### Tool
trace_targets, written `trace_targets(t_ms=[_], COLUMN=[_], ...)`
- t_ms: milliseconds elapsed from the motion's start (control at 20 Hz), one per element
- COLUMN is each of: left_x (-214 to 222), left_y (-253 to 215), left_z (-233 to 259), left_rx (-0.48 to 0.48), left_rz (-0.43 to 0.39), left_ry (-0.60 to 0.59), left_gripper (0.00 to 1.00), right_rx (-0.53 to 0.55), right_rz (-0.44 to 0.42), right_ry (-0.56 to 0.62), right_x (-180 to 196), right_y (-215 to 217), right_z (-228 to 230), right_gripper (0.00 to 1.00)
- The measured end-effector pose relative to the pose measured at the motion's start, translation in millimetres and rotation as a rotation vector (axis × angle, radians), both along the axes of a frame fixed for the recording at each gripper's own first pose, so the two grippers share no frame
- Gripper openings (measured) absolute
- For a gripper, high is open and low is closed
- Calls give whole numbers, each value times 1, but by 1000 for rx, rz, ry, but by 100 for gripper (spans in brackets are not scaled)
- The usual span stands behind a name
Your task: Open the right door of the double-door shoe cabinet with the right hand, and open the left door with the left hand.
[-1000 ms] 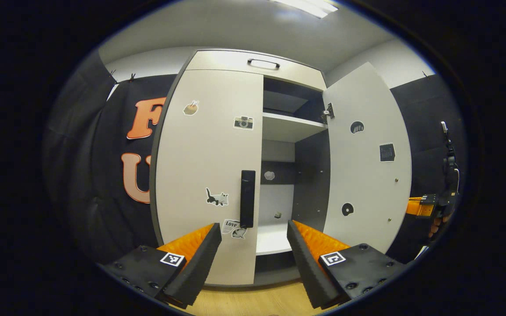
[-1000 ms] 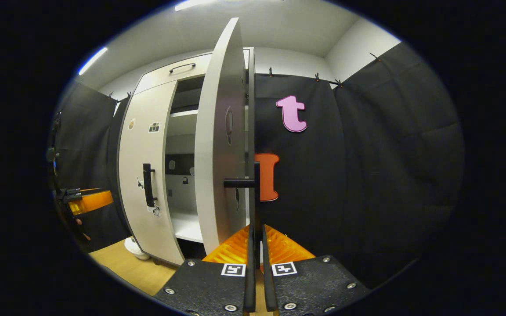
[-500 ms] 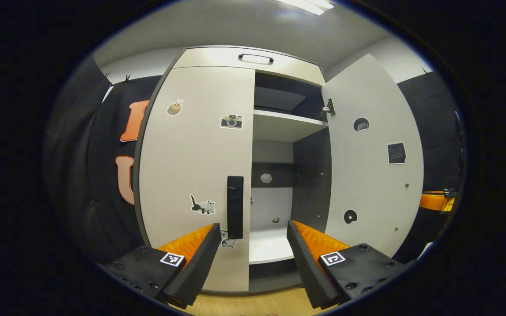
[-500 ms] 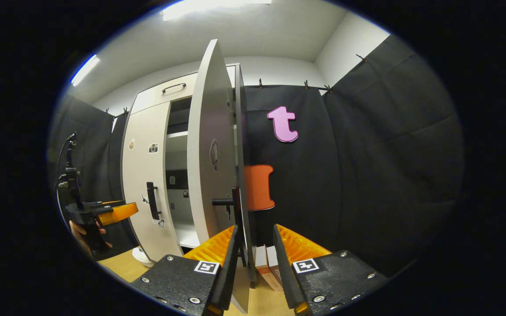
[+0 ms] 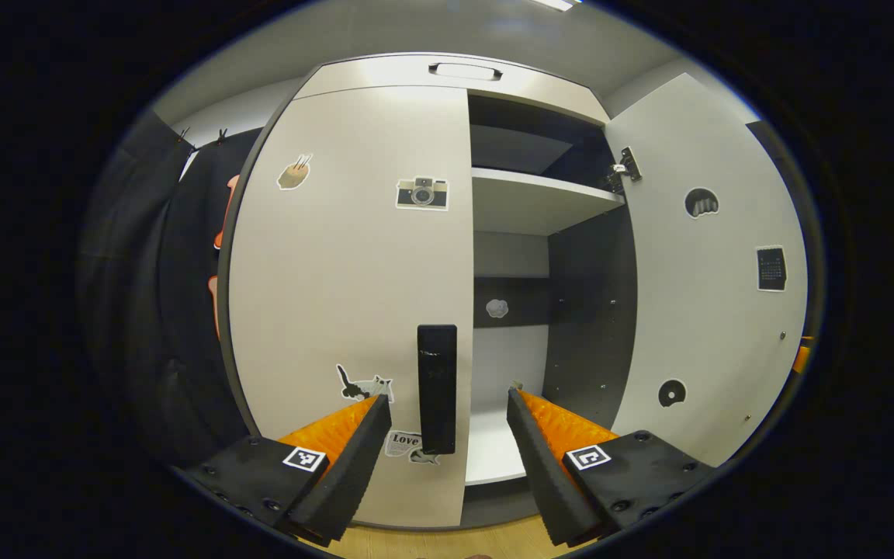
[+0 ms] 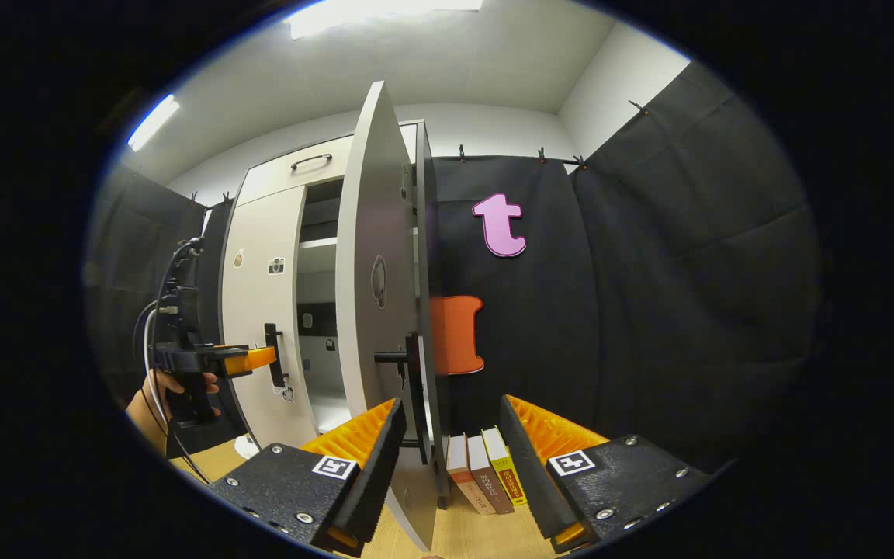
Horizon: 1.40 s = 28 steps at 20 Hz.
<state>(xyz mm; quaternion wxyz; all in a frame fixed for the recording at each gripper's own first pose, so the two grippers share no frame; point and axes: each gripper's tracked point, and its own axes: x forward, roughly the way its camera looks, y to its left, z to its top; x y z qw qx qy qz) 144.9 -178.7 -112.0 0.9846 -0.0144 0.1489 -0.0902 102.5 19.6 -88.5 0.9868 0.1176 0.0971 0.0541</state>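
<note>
Before the closed left door, the left gripper hung released, its handle between the fingers, untouched. Right gripper gaped beside the opened right door; books stood nearby.

Left gripper view: near, facing the shoe cabinet head-on. Right gripper view: off its right side, edge-on to the right door. Shared: cabinet front.

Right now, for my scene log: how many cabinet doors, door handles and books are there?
Cabinet doors: 2 (left door shut, right door open)
Door handles: 2
Books: 3
Total: 7
</note>
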Motion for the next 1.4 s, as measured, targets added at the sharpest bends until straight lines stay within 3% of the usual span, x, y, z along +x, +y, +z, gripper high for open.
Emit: trace_targets(t_ms=[300,500,600,750,800,850,900,1150,1400], left_x=[35,43,46,48,48,48,47,44,31], left_y=[6,10,8,5,-1,-3,-3,-3,-1], left_z=[-28,-40,-45,-43,-41,-41,-42,-43,-40], left_rx=[74,82,87,88,56,37,32,32,53], left_rz=[46,71,82,97,85,88,92,71,43], left_ry=[53,72,83,72,65,71,70,76,65], left_gripper=[93,76,76,63,65,49,42,32,33], right_rx=[-8,2,-7,-36,-49,-63,-75,-54,-58], right_rz=[1,22,17,8,5,2,-3,-12,-12], right_ry=[7,24,40,59,60,57,54,66,70], right_x=[-4,-10,-11,-16,-18,-20,-21,-24,-26], right_y=[-5,-3,-4,-8,-10,-12,-15,-15,-14], right_z=[-3,-9,-13,-14,-14,-13,-12,-12,-13], right_gripper=[76,75,75,76,76,76,75,76,76])
